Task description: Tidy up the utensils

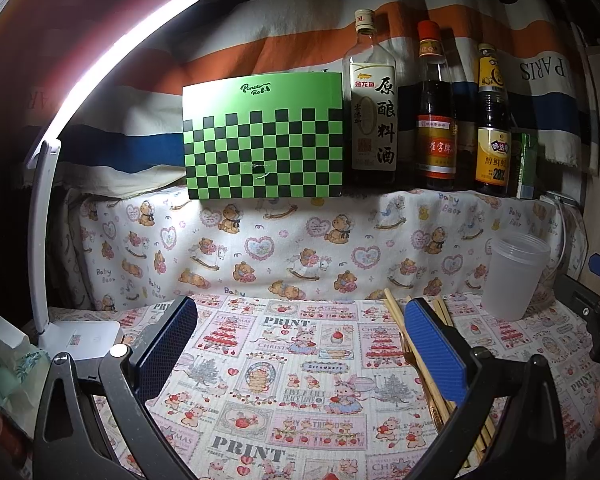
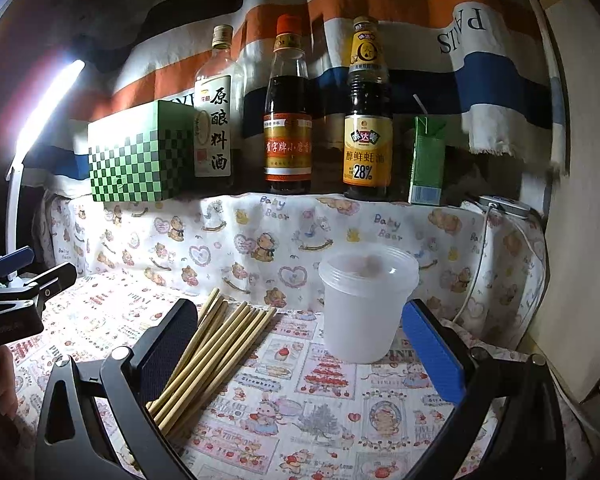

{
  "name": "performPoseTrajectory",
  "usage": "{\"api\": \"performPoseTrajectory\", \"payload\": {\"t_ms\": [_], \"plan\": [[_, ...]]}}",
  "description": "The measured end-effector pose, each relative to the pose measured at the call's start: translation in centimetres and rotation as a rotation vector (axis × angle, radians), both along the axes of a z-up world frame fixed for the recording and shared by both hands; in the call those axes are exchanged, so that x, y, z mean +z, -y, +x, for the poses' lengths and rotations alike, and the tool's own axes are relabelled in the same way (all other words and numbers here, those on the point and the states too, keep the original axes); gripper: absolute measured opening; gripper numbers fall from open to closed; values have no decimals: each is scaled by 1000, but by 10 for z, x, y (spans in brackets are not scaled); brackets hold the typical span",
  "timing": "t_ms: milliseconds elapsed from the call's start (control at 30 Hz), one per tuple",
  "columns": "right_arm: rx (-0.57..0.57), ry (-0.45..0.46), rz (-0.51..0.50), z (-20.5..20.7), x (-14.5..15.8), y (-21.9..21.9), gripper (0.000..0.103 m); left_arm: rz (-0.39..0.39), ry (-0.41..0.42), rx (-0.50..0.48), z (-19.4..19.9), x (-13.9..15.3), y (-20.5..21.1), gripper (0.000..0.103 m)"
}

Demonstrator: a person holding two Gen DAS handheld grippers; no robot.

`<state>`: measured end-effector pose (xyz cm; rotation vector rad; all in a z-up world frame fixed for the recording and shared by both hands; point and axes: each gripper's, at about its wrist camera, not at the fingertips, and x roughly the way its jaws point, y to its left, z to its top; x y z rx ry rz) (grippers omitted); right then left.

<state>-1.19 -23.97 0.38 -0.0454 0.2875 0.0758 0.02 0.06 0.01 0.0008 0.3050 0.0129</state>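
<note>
flat, chopsticks (image 2: 216, 344) angled toward cup (image 2: 366, 308)

**Lighting and Image Quality**

A single LED lamp bar (image 1: 112, 52) at upper left supplies the light. It is overexposed in both views, with white glare and a halo around it. The desk cloth (image 1: 300, 360) is evenly lit; the frame corners fall to black. Fisheye distortion bends the lamp bar and the backdrop stripes. The bottles (image 2: 288, 120) cast dark shadows on the backdrop. Focus is sharp centrally and soft at the edges.
</note>
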Motion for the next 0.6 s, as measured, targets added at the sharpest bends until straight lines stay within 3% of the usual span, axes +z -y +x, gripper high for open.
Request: {"api": "performPoseTrajectory", "payload": {"t_ms": [600], "plan": [[5,5,-10,-2,1,-2,103,1,0,0,0,0,0,103]]}}
